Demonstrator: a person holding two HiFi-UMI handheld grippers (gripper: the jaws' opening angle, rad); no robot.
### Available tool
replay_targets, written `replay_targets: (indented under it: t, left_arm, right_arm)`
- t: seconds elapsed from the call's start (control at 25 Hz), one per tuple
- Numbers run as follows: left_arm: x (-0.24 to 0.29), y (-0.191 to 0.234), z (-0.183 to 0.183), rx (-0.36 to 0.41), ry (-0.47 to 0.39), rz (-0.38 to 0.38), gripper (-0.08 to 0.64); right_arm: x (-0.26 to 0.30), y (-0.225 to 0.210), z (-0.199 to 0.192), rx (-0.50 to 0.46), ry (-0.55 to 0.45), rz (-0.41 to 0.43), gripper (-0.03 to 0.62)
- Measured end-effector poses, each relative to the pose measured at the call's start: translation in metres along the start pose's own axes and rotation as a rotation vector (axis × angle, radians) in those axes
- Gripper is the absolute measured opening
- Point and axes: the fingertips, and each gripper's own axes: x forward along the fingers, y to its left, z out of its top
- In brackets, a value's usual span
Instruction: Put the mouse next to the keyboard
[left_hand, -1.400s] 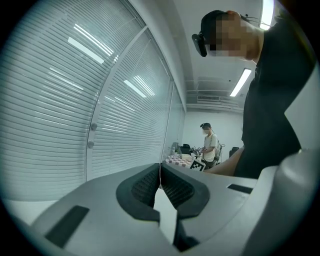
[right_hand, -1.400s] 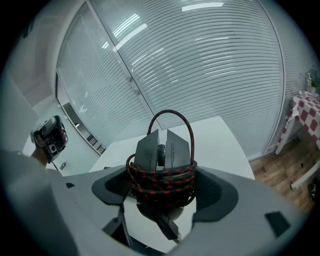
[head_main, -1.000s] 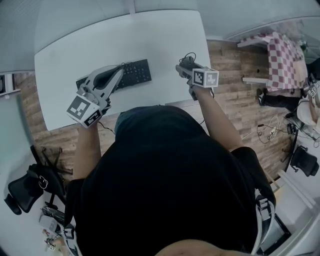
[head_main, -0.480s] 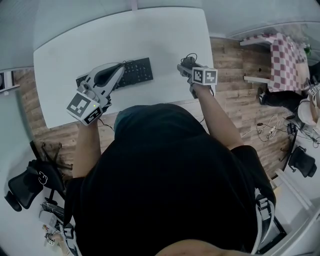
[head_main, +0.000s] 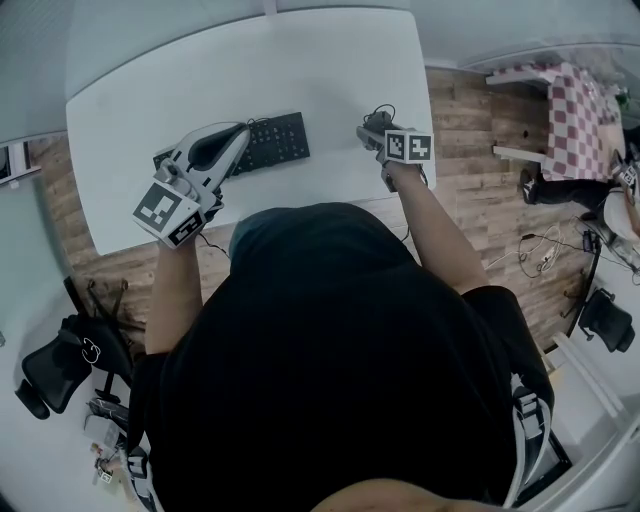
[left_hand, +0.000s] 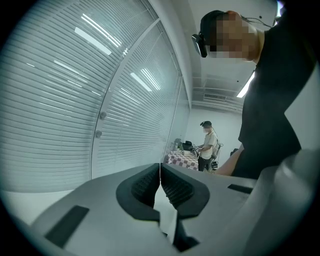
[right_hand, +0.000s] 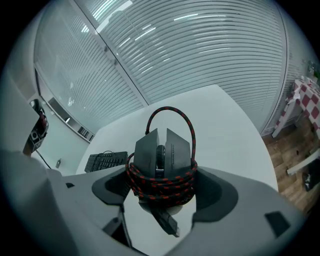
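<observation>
White desk (head_main: 300, 70), keyboard (head_main: 270, 142) unmoved, right gripper (right_hand: 161, 192) still clamps mouse (right_hand: 162, 150), left gripper (left_hand: 160, 182) jaws seemingly together

No legible text. Left cube (head_main: 166, 214) and right cube (head_main: 408, 146): square marker patterns only. Mouse (right_hand: 161, 155) button print too small to read.

Left gripper (left_hand: 160, 175) jaws together, blinds (left_hand: 75, 100) behind, bkgd person (left_hand: 207, 145), seemingly standing

A white desk (head_main: 330, 60) spans 10 to 1 o'clock in the head view. Wood-plank floor (head_main: 470, 130) shows at 2 o'clock, beside a checked-cloth table (head_main: 575, 120). A black office chair (head_main: 50, 365) sits at 8 o'clock. Slatted window blinds (right_hand: 200, 45) fill 12 o'clock in the right gripper view, and a ceiling light strip (left_hand: 246, 89) glows at 2 o'clock in the left gripper view.
</observation>
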Motion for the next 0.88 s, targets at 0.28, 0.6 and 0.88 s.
replay_targets:
  t: [0.28, 0.6, 0.88]
  left_arm:
    - [0.002, 0.006, 0.000, -0.006, 0.014, -0.003, 0.024]
    - [-0.004, 0.016, -0.007, -0.029, 0.021, 0.013, 0.024]
    - [-0.004, 0.021, -0.012, -0.036, 0.029, 0.019, 0.024]
  right_arm:
    - [0.012, -0.007, -0.005, -0.006, 0.035, -0.012, 0.403]
    - [0.028, -0.014, -0.013, -0.002, 0.076, -0.026, 0.403]
    - [0.040, -0.015, -0.015, -0.006, 0.094, -0.028, 0.403]
